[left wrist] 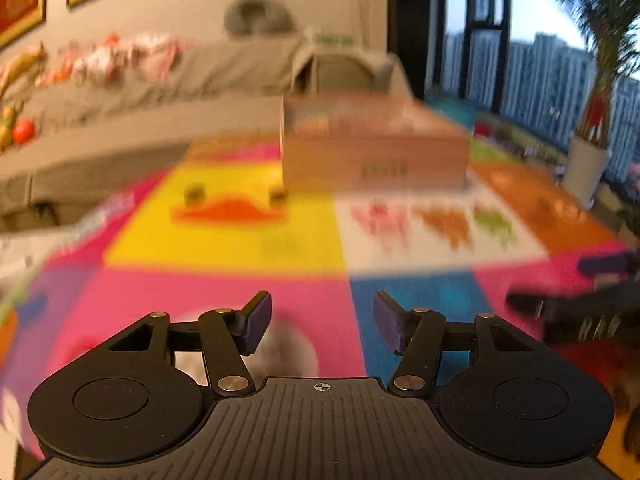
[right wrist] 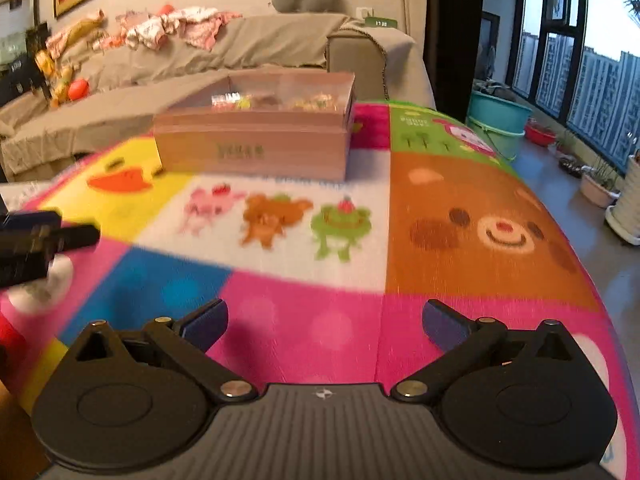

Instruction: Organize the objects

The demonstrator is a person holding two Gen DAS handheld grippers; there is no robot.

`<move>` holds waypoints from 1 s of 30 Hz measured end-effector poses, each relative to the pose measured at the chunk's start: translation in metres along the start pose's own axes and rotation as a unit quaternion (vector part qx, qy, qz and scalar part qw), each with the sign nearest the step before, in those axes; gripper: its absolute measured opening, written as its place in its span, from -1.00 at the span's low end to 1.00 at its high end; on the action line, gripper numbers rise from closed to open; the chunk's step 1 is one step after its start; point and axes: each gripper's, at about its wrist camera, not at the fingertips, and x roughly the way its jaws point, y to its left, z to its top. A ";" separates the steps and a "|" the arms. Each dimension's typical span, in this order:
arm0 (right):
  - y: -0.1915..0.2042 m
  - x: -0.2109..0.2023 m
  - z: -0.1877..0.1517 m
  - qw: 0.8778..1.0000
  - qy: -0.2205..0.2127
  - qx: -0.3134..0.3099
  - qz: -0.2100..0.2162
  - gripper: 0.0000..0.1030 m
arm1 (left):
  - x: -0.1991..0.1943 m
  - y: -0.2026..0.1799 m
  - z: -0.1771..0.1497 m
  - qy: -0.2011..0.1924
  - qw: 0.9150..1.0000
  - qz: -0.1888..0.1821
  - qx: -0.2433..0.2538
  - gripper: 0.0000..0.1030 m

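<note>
A brown cardboard box point(right wrist: 256, 140) holding several small colourful items sits at the far side of a bright cartoon play mat point(right wrist: 460, 248); it also shows blurred in the left wrist view point(left wrist: 372, 144). My left gripper point(left wrist: 322, 322) is open and empty, low over the mat's pink and blue squares. My right gripper point(right wrist: 325, 324) is open wide and empty over the pink square. The left gripper also shows at the left edge of the right wrist view point(right wrist: 44, 240). The right gripper shows at the right edge of the left wrist view point(left wrist: 576, 304).
A grey sofa point(right wrist: 240, 52) with clothes and toys runs behind the mat. A teal tub point(right wrist: 500, 120) and potted plants point(right wrist: 600, 188) stand on the floor by the windows at the right. A white planter point(left wrist: 584, 172) stands beside the mat.
</note>
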 end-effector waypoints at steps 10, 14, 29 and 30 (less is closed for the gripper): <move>-0.004 -0.003 -0.011 0.996 -0.022 0.069 -0.053 1.00 | -0.002 0.000 -0.012 -0.018 1.000 0.000 0.000 0.23; 0.000 -0.005 -0.013 0.996 -0.026 0.062 -0.056 1.00 | -0.002 -0.001 -0.011 -0.018 1.000 0.002 0.000 0.24; 0.011 -0.002 -0.012 0.999 -0.033 0.036 -0.023 1.00 | -0.001 -0.003 -0.010 -0.018 1.000 0.004 -0.005 0.24; 0.012 -0.003 -0.013 0.999 -0.035 0.032 -0.024 1.00 | -0.001 -0.004 -0.009 -0.017 1.000 0.007 -0.004 0.23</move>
